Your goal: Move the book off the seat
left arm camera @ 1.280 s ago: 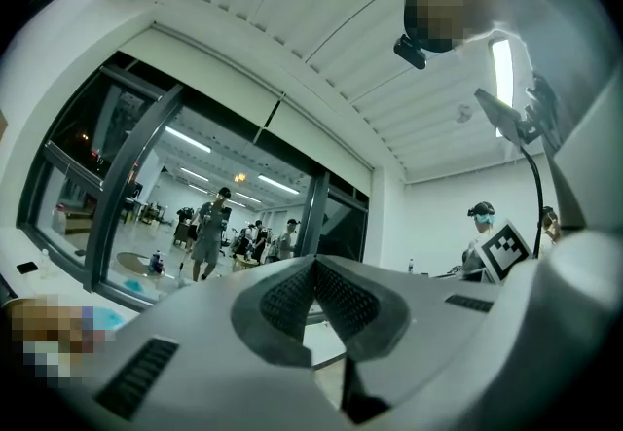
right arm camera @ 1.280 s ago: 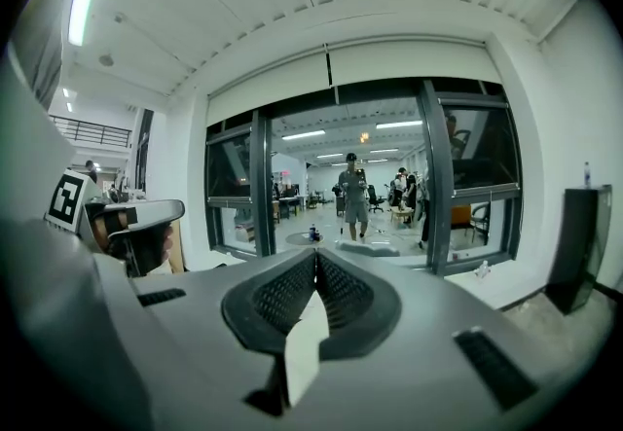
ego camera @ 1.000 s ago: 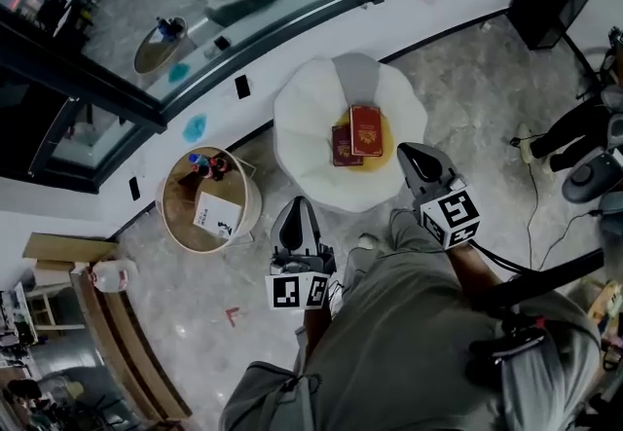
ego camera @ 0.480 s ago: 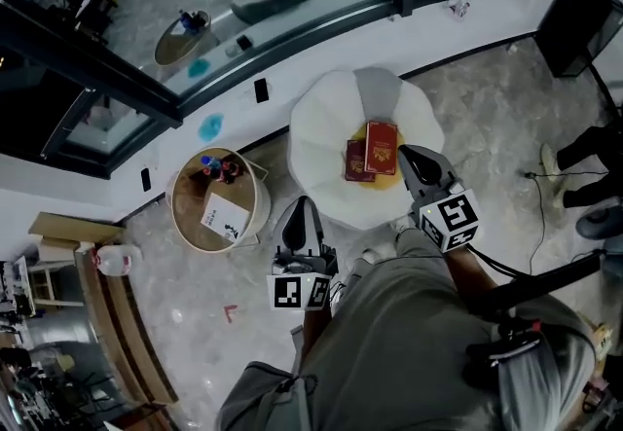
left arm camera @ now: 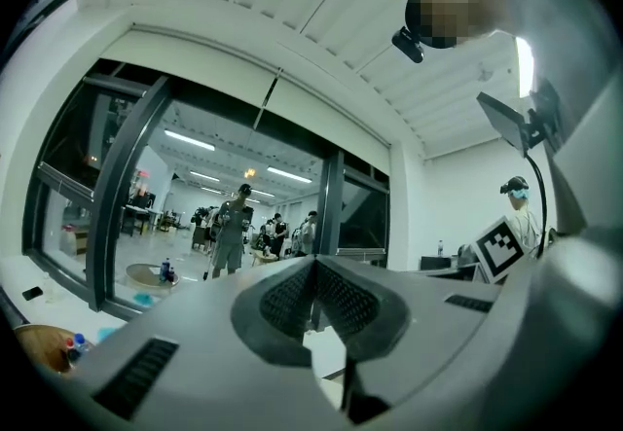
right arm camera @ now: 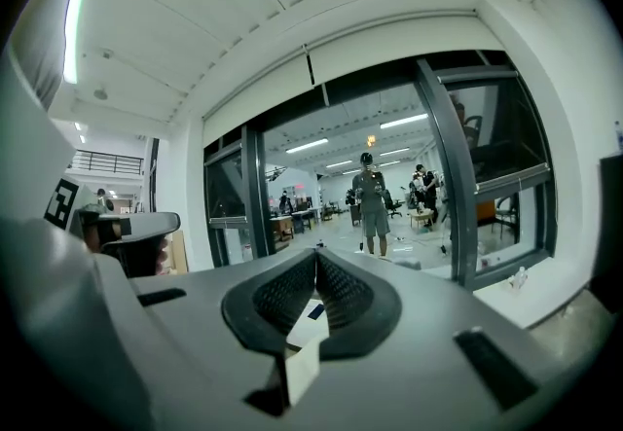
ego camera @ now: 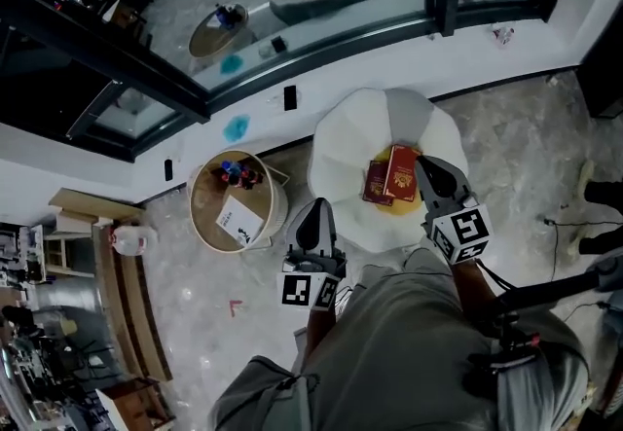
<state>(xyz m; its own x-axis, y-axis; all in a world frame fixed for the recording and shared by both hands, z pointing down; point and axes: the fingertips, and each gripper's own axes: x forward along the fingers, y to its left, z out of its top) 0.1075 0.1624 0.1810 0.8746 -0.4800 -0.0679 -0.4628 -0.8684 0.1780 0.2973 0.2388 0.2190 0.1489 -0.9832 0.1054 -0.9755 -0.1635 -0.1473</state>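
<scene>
Both pairs of jaws are pressed together and empty: left gripper (ego camera: 313, 208) short of the white seat (ego camera: 346, 161), right gripper (ego camera: 425, 166) near the red book (ego camera: 400, 172) lying on it (a darker book (ego camera: 377, 184) touches it). I judge the risk thus: if I arrive with the jaws unopened, I shove the book and may drag its neighbour onto the floor (ego camera: 195, 303).

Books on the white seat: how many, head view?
2. A dark red book lies near the seat's middle. A brighter red book lies against its right side, next to the right claw. Anything under them would be hidden.
</scene>
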